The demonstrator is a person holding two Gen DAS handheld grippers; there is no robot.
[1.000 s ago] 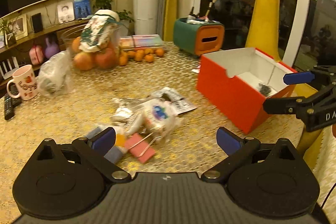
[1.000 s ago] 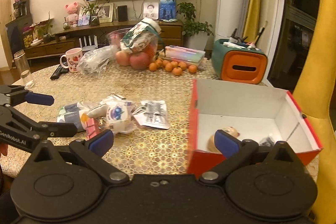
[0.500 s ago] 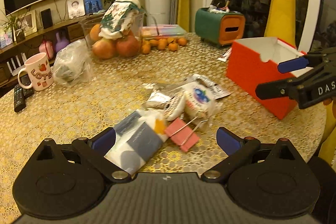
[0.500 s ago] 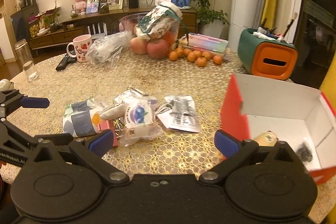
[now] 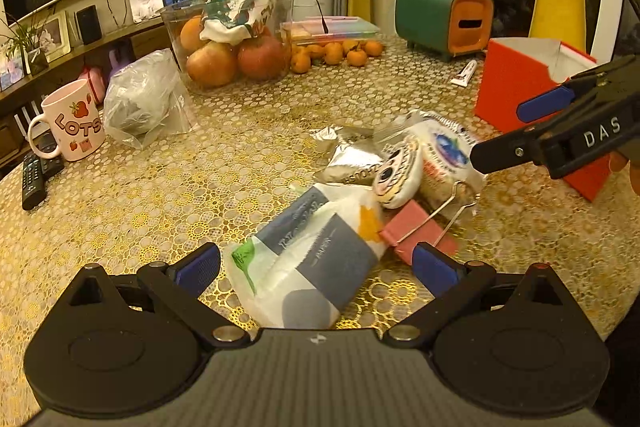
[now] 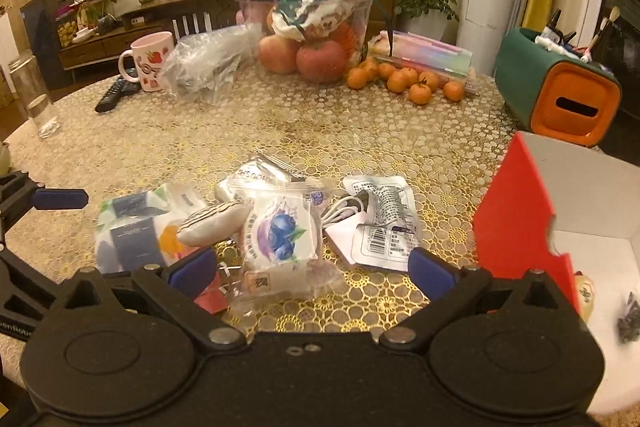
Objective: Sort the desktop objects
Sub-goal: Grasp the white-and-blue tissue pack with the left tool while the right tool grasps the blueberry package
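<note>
The left claw is spread wide, its blue-padded fingers standing either side of a white and navy tissue pack that lies flat on the worktop; neither pad touches the pack. The right claw is likewise spread wide and holds nothing, poised just above a clear-wrapped blueberry snack packet. The items to be sorted form one loose cluster near the front edge of the gold-patterned worktop. In the right wrist view, from left to right, the cluster comprises the tissue pack, a small striped oval pouch leaning on it, a silver foil sachet behind, the blueberry packet, and a clear bag holding a white cable with a printed label. A pink binder clip lies just beside the tissue pack, its wire handles pointing toward the blueberry packet. The red open-topped box with a white interior stands to the right of the cluster, apart from it; a small round item and a dark item lie inside, too small to identify. Farther back stand a pink strawberry mug, a remote control, a clear plastic bag, a transparent fruit bowl with a cloth draped on top, loose tangerines, and a green and orange organiser.
</note>
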